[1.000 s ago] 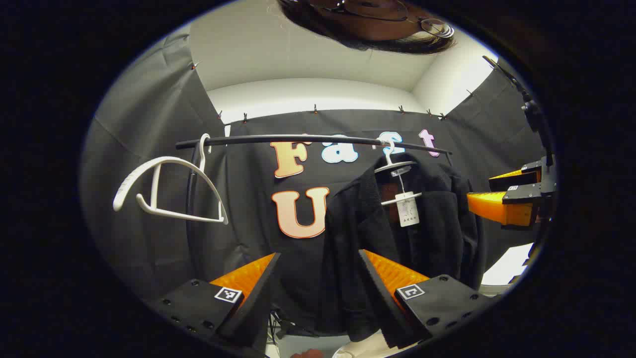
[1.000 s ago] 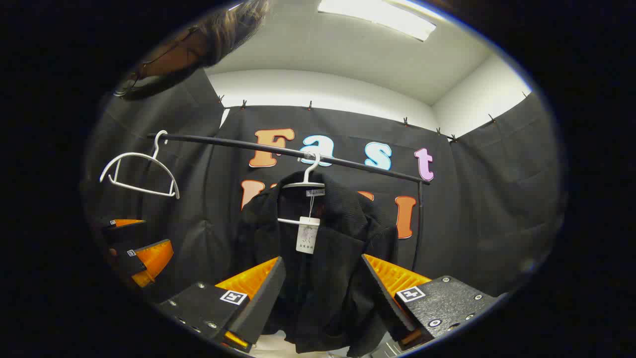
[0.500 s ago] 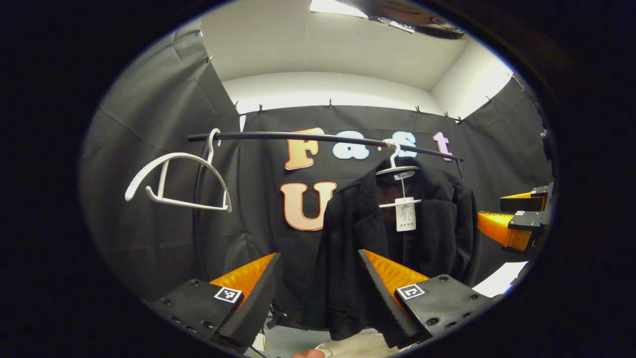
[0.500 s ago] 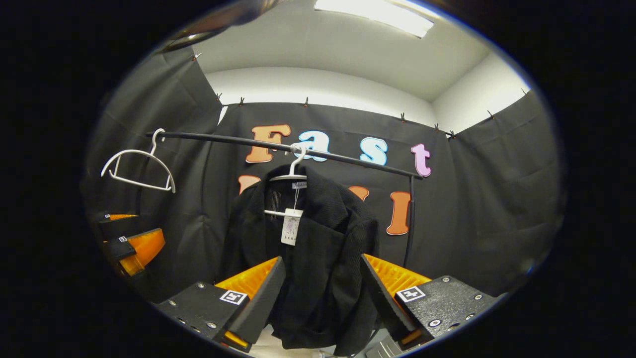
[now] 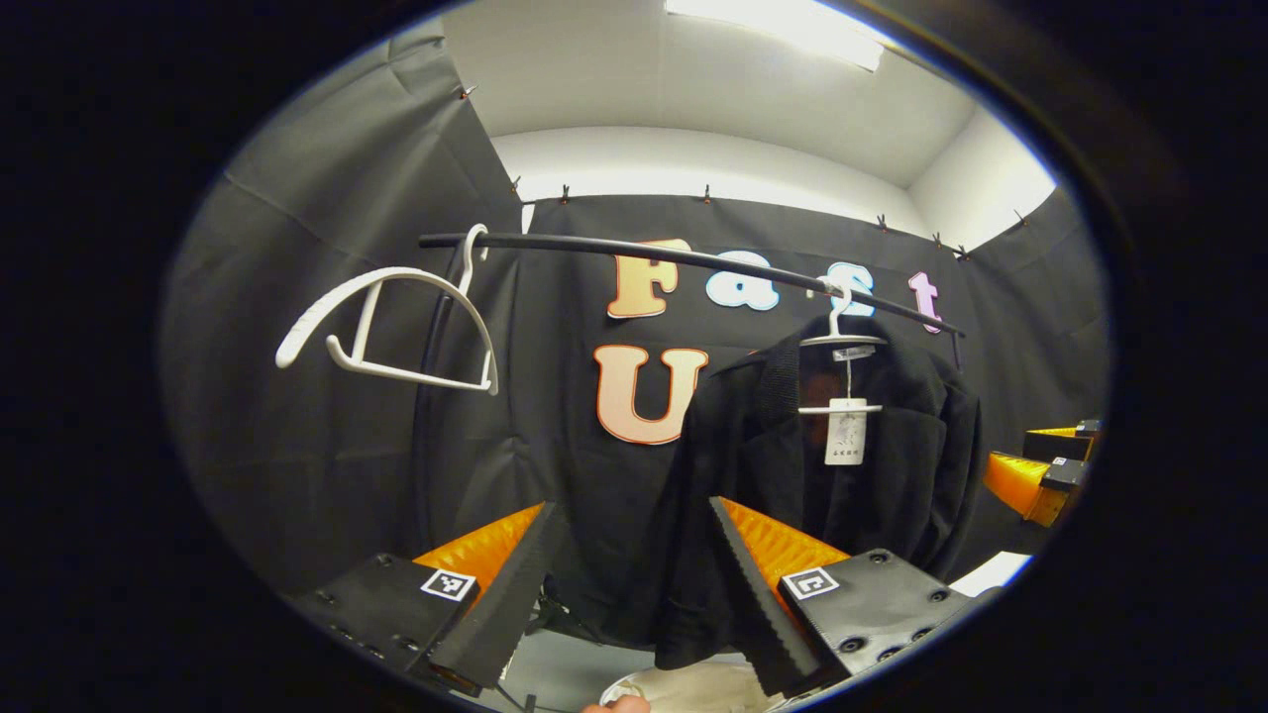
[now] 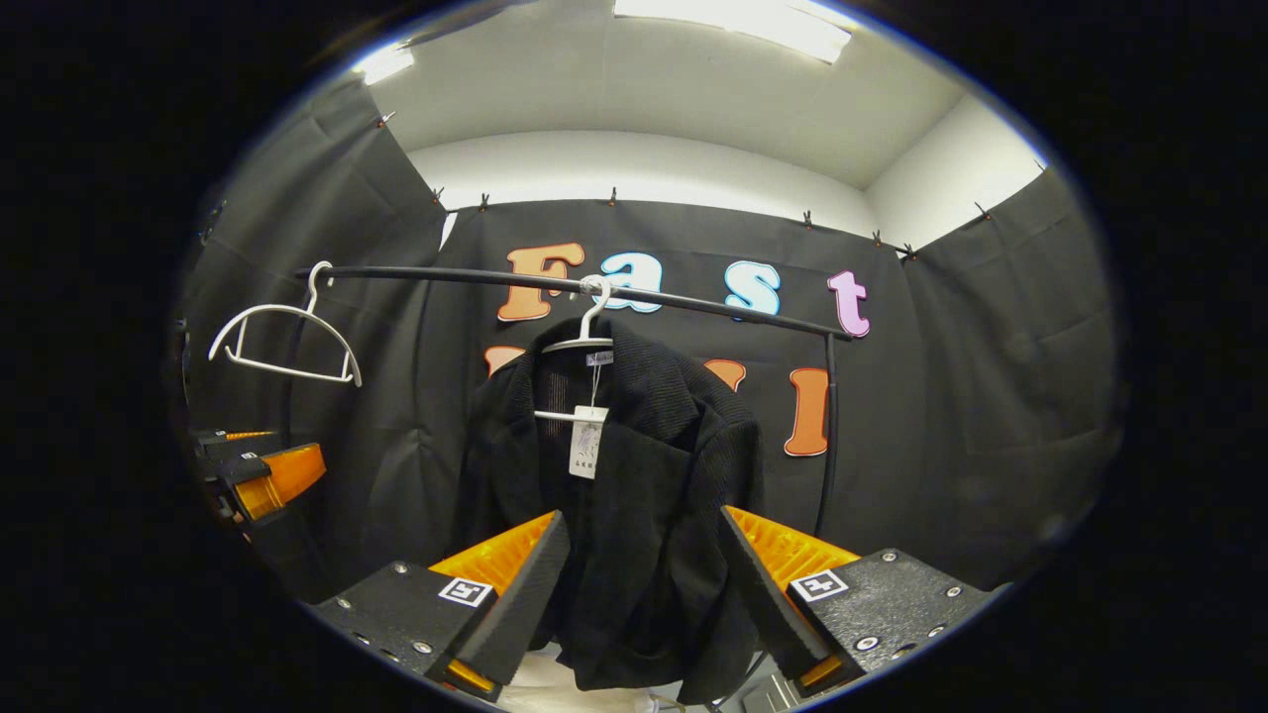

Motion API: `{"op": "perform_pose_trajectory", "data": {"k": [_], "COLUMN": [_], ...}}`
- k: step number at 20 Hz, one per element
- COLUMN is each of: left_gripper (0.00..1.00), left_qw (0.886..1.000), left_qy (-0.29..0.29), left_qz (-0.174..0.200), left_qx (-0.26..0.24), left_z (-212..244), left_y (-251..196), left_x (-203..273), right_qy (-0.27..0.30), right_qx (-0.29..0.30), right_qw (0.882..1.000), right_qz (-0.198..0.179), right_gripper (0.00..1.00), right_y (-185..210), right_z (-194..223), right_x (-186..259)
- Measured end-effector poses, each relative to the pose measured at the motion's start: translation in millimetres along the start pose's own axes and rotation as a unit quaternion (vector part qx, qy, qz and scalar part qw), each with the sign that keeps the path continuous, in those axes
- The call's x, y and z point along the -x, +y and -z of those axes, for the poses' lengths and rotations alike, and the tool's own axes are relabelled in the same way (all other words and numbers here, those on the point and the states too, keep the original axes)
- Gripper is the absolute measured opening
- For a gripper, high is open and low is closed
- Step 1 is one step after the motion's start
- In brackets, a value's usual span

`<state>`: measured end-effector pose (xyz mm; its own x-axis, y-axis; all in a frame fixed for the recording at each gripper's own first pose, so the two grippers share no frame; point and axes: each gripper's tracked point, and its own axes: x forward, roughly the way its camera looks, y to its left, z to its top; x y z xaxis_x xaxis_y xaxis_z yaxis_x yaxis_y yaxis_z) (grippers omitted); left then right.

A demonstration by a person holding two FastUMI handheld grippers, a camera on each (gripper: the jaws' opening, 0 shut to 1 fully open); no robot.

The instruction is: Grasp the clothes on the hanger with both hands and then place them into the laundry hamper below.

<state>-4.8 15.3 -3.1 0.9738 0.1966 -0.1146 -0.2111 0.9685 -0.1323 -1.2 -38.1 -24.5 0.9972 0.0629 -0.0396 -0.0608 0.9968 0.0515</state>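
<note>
- The black knitted jacket [image 6: 634, 475] hangs on a white plastic hanger [image 6: 584, 342] on the black metal rail [image 6: 693, 302], in front of both grippers and not yet touched.
- The right gripper [image 6: 644, 574] is released, its orange ribbed fingers [image 6: 792, 550] spread wide, with the lower part of the jacket seen between them.
- The left gripper [image 5: 629, 564] is also released and is aimed at the jacket's left edge, apart from the cloth.
- Risk, in my judgement: if only the hem is pinched and pulled down, the collar may stay caught on the hanger, so the hanger tilts or jumps off the rail. The loose knit could also slip out of the fingers.
- A white paper tag [image 6: 586, 454] hangs at the collar and could be pinched by mistake.
- An empty white plastic hanger [image 5: 396, 327] hangs far left on the rail, well apart and not in the way.
- A pale edge [image 5: 693, 688] shows below the jacket; I cannot tell if it is the hamper.
</note>
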Motion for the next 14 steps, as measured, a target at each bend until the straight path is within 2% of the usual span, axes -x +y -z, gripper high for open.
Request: {"op": "perform_pose_trajectory", "data": {"k": [1, 4, 5, 7, 8, 9, 10, 11, 14], "left_gripper": [0.93, 0.93, 0.93, 0.93, 0.96, 0.93, 0.96, 0.96, 0.96], "left_qw": [1.0, 1.0, 1.0, 1.0, 1.0, 1.0, 1.0, 1.0, 0.999], "left_qy": [-0.002, -0.006, -0.007, -0.007, -0.005, 0.001, 0.009, 0.016, 0.03], "left_qz": [-0.005, -0.014, -0.015, -0.014, -0.01, -0.002, 0.004, 0.007, 0.011], "left_qx": [-0.001, -0.001, -0.002, -0.005, -0.003, 0.002, 0.007, 0.009, 0.007], "left_z": [0, -2, -1, -1, -1, 2, 7, 11, 19], "left_y": [3, 5, 6, 7, 6, 4, 3, 4, 8], "left_x": [-2, -3, -1, 1, 3, 4, 5, 7, 7], "right_qy": [0.0, 0.0, -0.002, 0.005, 0.014, 0.022, 0.027, 0.031, 0.051], "right_qx": [-0.001, -0.005, -0.003, -0.001, -0.003, -0.007, -0.008, -0.005, 0.0], "right_qw": [1.0, 1.0, 1.0, 1.0, 1.0, 1.0, 1.0, 0.999, 0.999], "right_qz": [-0.002, -0.011, -0.012, -0.01, -0.011, -0.012, -0.011, -0.009, 0.006], "right_gripper": [0.99, 0.93, 0.99, 0.88, 0.93, 0.95, 0.97, 0.94, 0.94], "right_y": [0, 5, 7, 9, 13, 16, 19, 21, 28], "right_z": [1, 7, 11, 24, 34, 41, 46, 53, 77], "right_x": [-2, -13, -20, -36, -45, -54, -64, -75, -104]}}
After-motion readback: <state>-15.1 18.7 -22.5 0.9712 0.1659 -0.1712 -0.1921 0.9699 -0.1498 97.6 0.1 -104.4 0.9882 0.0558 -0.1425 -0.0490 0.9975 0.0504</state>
